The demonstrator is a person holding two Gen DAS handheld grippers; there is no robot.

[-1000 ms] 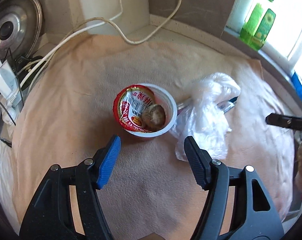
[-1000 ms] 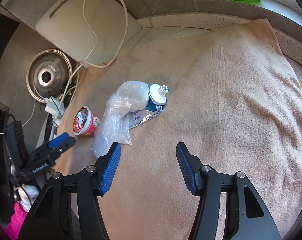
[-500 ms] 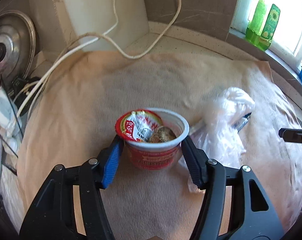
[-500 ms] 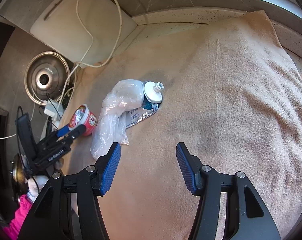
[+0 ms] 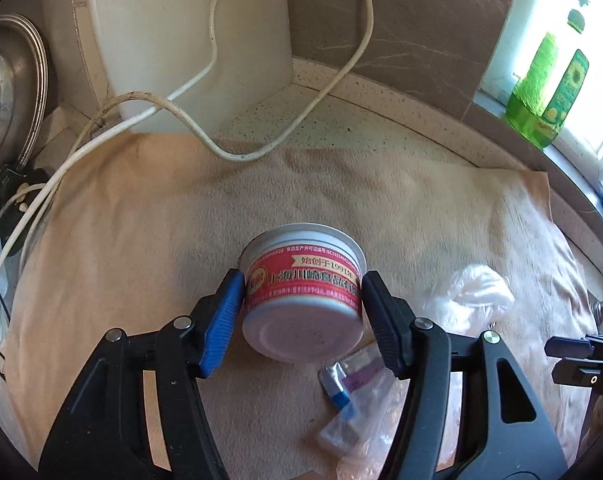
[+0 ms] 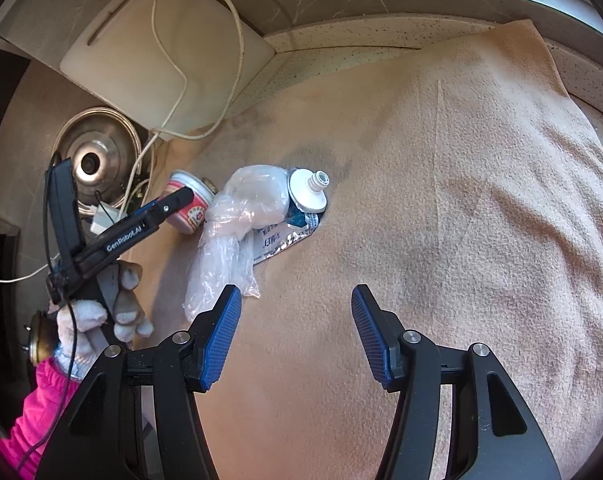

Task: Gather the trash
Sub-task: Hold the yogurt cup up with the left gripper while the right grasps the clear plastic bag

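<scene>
My left gripper (image 5: 301,312) is shut on a red and white food cup (image 5: 303,294) and holds it tilted above the beige cloth, its base toward the camera. The cup (image 6: 189,204) and the left gripper (image 6: 181,196) also show in the right wrist view. A crumpled clear plastic bag (image 6: 229,232) lies on the cloth over a squeezed tube (image 6: 301,208) with a white neck. The bag (image 5: 469,296) and the tube's end (image 5: 341,380) show under the cup in the left wrist view. My right gripper (image 6: 297,332) is open and empty, just right of the bag's lower end.
A beige cloth (image 6: 461,200) covers the counter. A white board (image 5: 181,40) leans in the corner with white cables (image 5: 205,128) in front. A steel lid (image 6: 97,156) stands at the left. Green bottles (image 5: 549,92) stand on the window sill.
My left gripper closed on the cup, lifted it off the cloth and tilted it forward so its base faces the camera. The right gripper stayed open and drifted slightly.
</scene>
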